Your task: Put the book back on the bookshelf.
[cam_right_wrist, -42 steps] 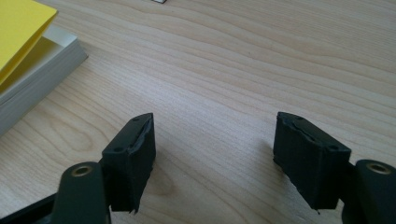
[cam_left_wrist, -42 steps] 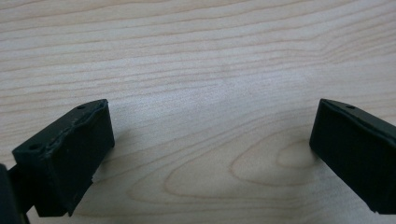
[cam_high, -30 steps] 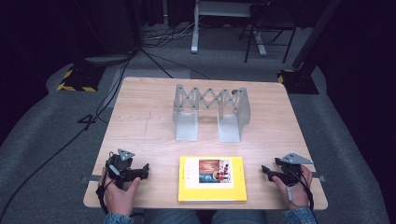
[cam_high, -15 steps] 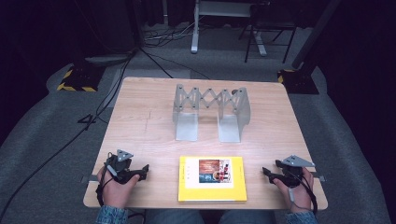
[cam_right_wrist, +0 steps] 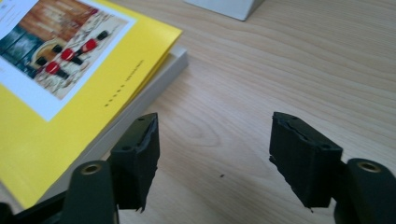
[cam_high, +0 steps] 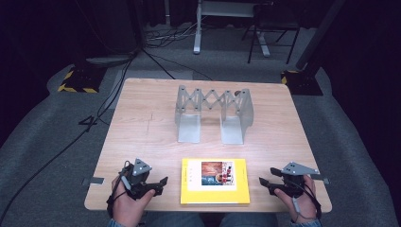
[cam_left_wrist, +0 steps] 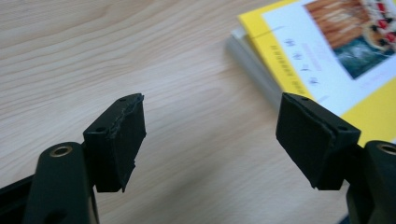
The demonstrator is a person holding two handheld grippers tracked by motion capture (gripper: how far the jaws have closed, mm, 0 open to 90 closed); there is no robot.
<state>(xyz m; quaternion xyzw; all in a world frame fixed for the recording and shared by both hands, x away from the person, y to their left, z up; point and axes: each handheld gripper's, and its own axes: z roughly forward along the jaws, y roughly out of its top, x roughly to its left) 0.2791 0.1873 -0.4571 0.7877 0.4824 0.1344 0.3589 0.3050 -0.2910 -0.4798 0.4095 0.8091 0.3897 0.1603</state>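
I read a yellow book (cam_high: 215,181) lying flat at the near edge of the wooden worktop (cam_high: 142,127), cover up, between my two grippers. Left gripper (cam_high: 158,184) low over the worktop just left of the book, jaws spread wide, nothing between them. Right gripper (cam_high: 265,184) just right of the book, jaws likewise apart and empty. Grey metal scissor-link rack (cam_high: 213,113) stands farther back, mid-worktop, well apart from the book.
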